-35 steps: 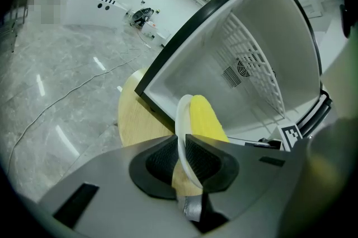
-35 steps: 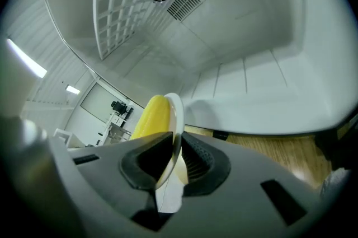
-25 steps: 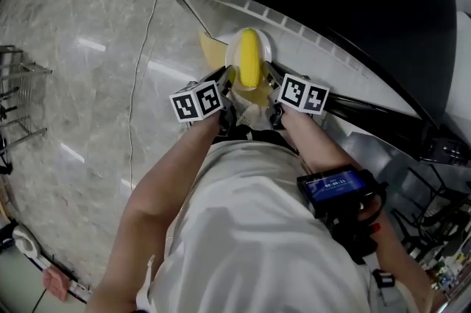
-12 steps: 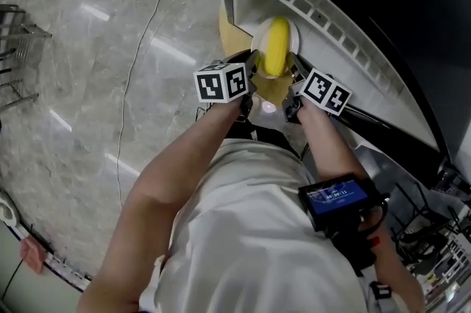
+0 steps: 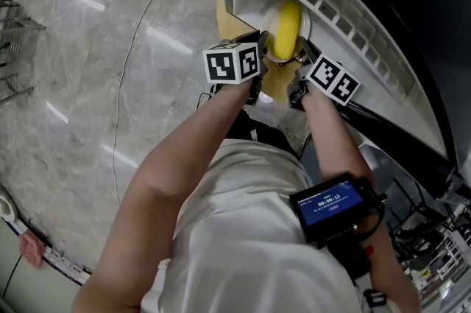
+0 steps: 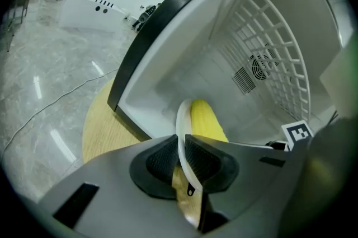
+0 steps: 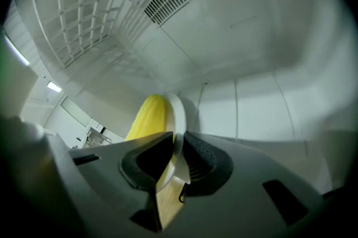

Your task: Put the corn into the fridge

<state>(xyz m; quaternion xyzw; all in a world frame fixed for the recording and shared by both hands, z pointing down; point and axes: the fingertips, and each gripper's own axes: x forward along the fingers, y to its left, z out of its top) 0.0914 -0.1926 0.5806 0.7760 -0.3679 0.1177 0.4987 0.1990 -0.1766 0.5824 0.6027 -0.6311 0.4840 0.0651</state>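
Upper centre of the head view: the corn lies on a plate at the fridge opening, left tool clamping its left rim, right tool its right.

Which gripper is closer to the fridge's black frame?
Left. The left gripper clamps the plate rim nearest the black frame; the right gripper clamps the opposite rim, beyond the corn.

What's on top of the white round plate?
One yellow corn cob lies on the white round plate, whose rim the left gripper and right gripper pinch. The plate's surface under the cob is covered.
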